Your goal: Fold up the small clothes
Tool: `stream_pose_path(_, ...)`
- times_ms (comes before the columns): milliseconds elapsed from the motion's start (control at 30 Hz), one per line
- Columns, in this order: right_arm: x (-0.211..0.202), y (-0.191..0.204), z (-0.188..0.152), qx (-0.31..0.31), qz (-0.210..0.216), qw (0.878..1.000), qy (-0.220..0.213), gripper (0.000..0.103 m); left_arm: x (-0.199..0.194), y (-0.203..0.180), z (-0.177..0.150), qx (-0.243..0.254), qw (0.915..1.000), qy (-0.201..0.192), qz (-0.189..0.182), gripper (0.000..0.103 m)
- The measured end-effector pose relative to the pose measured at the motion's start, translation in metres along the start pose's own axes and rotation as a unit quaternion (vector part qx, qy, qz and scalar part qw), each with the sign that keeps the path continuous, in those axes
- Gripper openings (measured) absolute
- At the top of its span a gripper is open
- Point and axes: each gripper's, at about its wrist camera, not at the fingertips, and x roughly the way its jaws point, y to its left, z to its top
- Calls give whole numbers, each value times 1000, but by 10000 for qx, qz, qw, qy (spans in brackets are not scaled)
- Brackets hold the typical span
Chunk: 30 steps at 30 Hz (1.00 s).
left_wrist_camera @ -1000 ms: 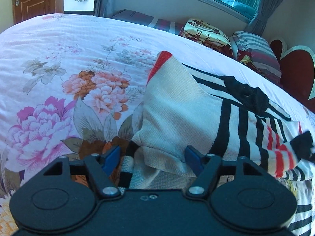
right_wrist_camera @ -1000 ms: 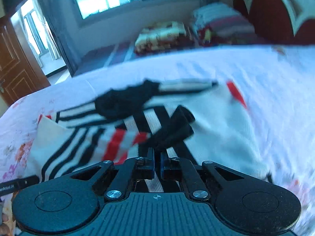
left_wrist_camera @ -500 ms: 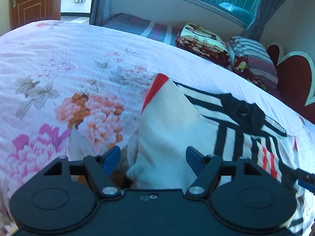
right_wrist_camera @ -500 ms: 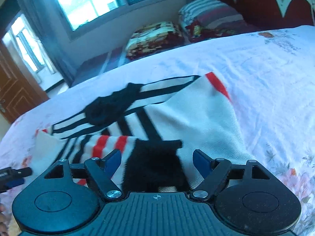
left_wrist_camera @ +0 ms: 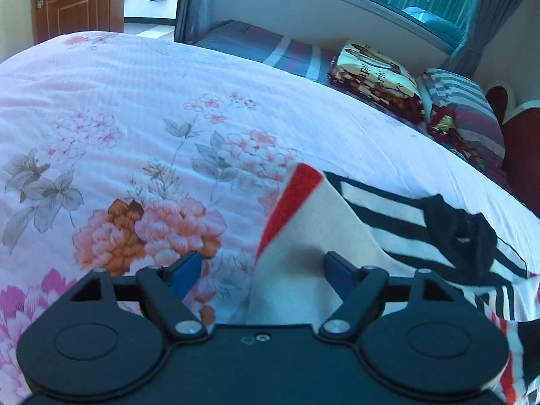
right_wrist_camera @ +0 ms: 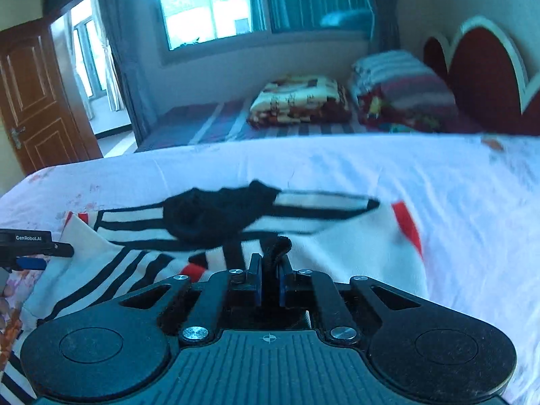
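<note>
A small cream sweater [left_wrist_camera: 303,263] with black and red stripes and a black collar [left_wrist_camera: 459,236] lies on the floral bedspread [left_wrist_camera: 135,108]. My left gripper [left_wrist_camera: 260,270] is open, its blue fingers astride the folded cream sleeve with the red cuff [left_wrist_camera: 290,202]. In the right wrist view the sweater [right_wrist_camera: 337,246] spreads ahead. My right gripper [right_wrist_camera: 269,270] is shut on a black fold of the sweater [right_wrist_camera: 278,248]. The left gripper's tip [right_wrist_camera: 30,246] shows at the left edge.
Folded blankets [left_wrist_camera: 374,74] and striped pillows [left_wrist_camera: 462,101] lie at the far side by the window. A red headboard [right_wrist_camera: 486,77] stands at the right. A wooden door [left_wrist_camera: 74,0] is at the far left.
My right gripper was open half a second ago over the black cuff and has now shut on it. My left gripper stayed open and has drawn back along the sleeve.
</note>
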Motion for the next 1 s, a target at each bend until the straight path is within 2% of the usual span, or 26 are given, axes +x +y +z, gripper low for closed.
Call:
stream_pose_path(67,7,-5,-2,-83,-212,9997,69,8,4,2,3,16,10000,18,0,82)
stream_pose_path(133,22,-15,-10,111,-386,9983,421,8,9,2,4,71,9999,76,-17,84)
stream_pose_path(200,29,-19,-19,153,-520,9966,626,8,10,0,4,163,9998,7,-65,77)
stream_pose_path(233,30,-19,-22,161,-541,9963,651,8,10,-1,4,192,9997,-47,-113,69)
stream_pose_path(267,29,-19,-23,171,-554,9963,633,8,11,-2,4,214,9995,-82,-223,47)
stream_pose_path(300,28,-19,-23,169,-549,9966,588,8,10,-3,5,196,9991,-108,-355,20)
stream_pose_path(367,21,-20,-18,248,-446,9979,409,8,6,-8,7,105,9989,-294,-361,9)
stream_pose_path(400,15,-19,-15,225,-429,9984,282,8,3,-10,7,67,9983,-406,-418,8)
stream_pose_path(500,8,-10,-8,-71,-456,9989,55,8,-4,-7,6,-117,9958,-706,-579,8)
stream_pose_path(567,12,-9,-11,-208,-535,9983,53,8,-2,-1,3,-223,9955,-773,-497,8)
stream_pose_path(633,27,-14,-18,-253,-860,9955,309,0,11,5,-2,-268,9974,-593,-296,8)
stream_pose_path(667,37,-21,-22,-254,-1031,9930,516,0,13,7,-4,-277,9974,-609,-265,10)
stream_pose_path(700,43,-29,-27,-176,-1114,9911,710,0,11,6,-5,-204,9976,-639,-191,14)
stream_pose_path(767,36,-35,-27,-62,-996,9926,690,0,6,-2,-4,21,9983,-578,-96,23)
stream_pose_path(833,25,-39,-21,252,-827,9949,514,0,-3,-5,-5,71,9984,-561,-8,45)
stream_pose_path(867,22,-42,-19,477,-629,9954,533,0,-11,-4,-6,-11,9982,-600,-24,60)
stream_pose_path(933,18,-46,-15,734,-385,9950,552,3,-30,-4,-11,19,9965,-825,-96,63)
stream_pose_path(1000,13,-46,-13,812,-295,9949,527,21,-47,-8,-16,239,9956,-892,-173,63)
